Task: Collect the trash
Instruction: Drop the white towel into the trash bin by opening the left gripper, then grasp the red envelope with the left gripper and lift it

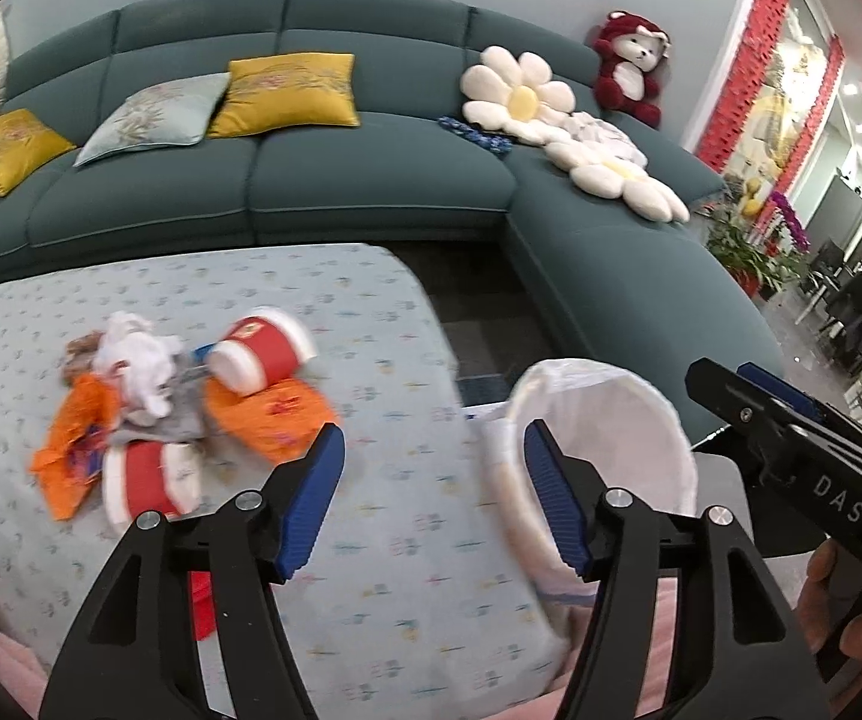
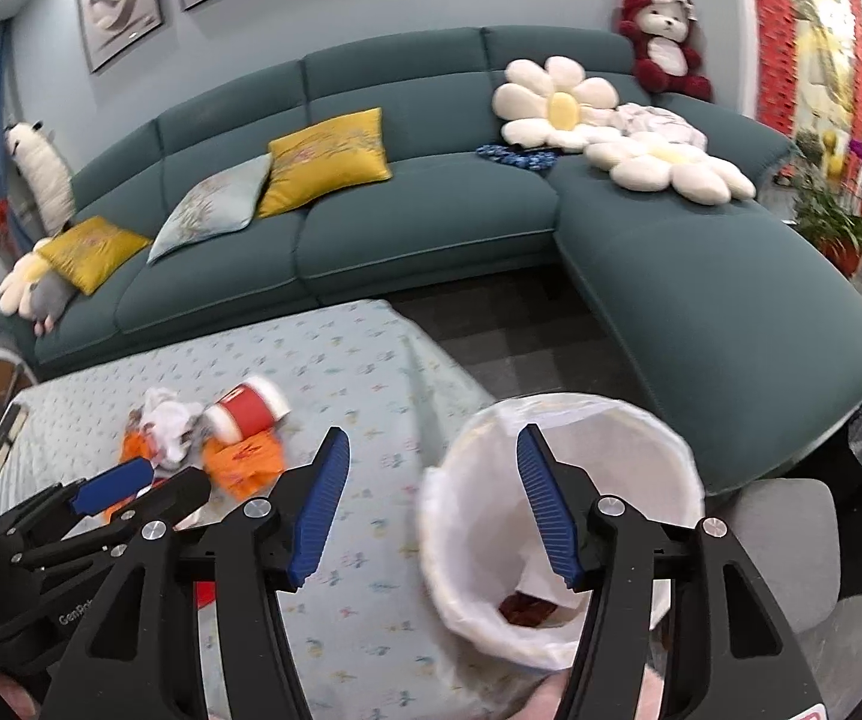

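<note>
Both grippers tilt downward, side by side. The left gripper [image 1: 433, 495] fills the lower middle of its view, jaws parted and empty. The right gripper [image 2: 431, 501] likewise stands with its jaws apart, nothing between them. A hand [image 1: 844, 618] grips the right handle at lower right.

The trash pile [image 1: 149, 396] on the table [image 1: 371, 540] is motion-blurred; its cups' print is unreadable. The bin [image 2: 562, 528] hides most of its dark contents; a red scrap [image 1: 203, 600] sits half behind the jaws
</note>
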`<state>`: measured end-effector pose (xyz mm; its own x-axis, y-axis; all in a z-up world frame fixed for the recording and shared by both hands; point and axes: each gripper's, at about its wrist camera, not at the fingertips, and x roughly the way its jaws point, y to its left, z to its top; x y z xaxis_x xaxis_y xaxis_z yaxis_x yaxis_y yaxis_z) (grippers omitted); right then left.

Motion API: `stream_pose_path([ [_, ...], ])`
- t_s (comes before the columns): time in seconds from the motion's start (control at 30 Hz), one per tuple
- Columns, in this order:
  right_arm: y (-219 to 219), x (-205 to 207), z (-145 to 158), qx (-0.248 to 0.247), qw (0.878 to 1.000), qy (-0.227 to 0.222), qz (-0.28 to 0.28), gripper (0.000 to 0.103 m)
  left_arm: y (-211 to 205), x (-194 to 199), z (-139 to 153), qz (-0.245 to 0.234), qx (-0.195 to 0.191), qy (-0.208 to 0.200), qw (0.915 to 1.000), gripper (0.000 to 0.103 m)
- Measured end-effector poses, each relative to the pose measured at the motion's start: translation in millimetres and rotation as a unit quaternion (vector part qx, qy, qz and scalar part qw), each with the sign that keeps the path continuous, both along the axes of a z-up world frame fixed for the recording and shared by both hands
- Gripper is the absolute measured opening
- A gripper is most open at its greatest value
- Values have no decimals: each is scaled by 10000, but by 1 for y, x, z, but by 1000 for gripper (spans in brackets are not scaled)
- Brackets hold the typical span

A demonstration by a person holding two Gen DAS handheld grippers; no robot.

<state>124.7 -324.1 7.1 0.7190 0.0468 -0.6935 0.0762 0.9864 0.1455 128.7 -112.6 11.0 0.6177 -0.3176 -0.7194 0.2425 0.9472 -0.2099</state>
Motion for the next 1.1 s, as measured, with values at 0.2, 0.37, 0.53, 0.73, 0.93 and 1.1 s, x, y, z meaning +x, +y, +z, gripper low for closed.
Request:
stream_pose_path([
  [0.2,40,-1,-3,28,9996,64,263,58,44,-8,-10,238,80,40,9997,60],
  [0.37,70,-1,-8,42,9989,150,443,58,82,-15,-25,397,209,105,9989,64],
  [0.53,96,1,-18,66,9978,287,594,58,108,-23,-41,444,387,155,9981,69],
  [0.73,122,2,-34,121,9963,459,710,58,134,-31,-70,309,498,355,9976,70],
  [0.93,139,1,-51,130,9950,621,769,58,140,-37,-94,155,639,510,9965,70],
  [1.1,148,-2,-67,199,9940,767,748,58,139,-34,-109,117,669,578,9960,70],
])
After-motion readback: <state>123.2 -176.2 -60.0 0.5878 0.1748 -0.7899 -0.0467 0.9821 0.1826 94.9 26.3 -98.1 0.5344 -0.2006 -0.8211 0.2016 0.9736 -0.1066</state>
